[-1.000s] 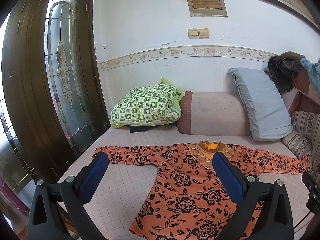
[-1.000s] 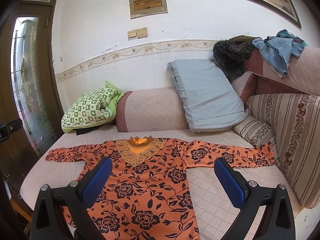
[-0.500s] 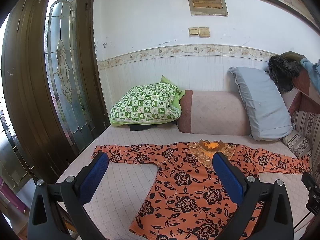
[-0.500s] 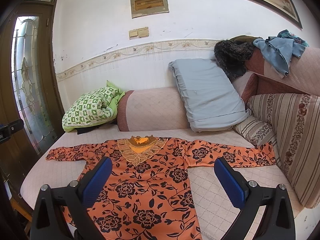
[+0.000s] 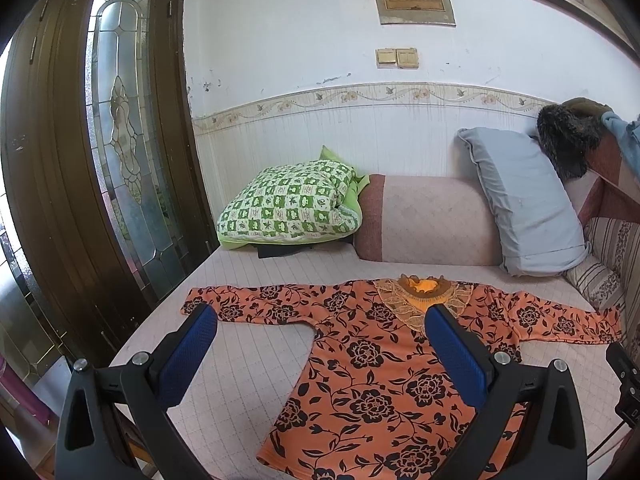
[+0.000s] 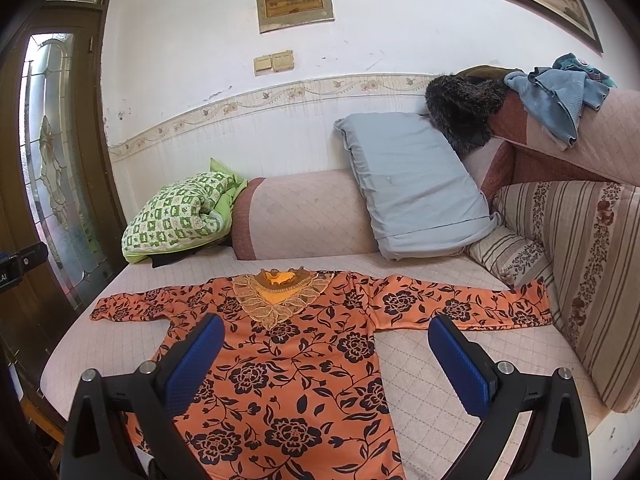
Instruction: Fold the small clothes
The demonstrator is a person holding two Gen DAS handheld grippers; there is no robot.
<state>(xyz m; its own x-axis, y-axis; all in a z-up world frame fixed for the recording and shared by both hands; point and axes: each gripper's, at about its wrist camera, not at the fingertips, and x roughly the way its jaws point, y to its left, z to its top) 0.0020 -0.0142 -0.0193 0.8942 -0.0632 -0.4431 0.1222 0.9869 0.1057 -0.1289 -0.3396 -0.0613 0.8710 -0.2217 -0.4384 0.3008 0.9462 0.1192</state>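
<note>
1. Left wrist view: orange floral blouse [image 5: 372,356] lies flat on quilted pink daybed [image 5: 248,364], sleeves spread.
2. Pillows against white wall; glazed wooden door [image 5: 120,152] at left.
3. Left gripper [image 5: 320,344] and right gripper [image 6: 324,344] gape, empty.

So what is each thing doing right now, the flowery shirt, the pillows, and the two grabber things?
Orange floral shirt: spread flat on the bed, front up, both sleeves out, not folded.
Left hand-held gripper: open, holding nothing, above the shirt.
Right hand-held gripper: open, holding nothing.
Green checked pillow: lying on something dark.
Grey pillow: leaning on the bolster.
Blue garment: draped, unfolded.
</note>
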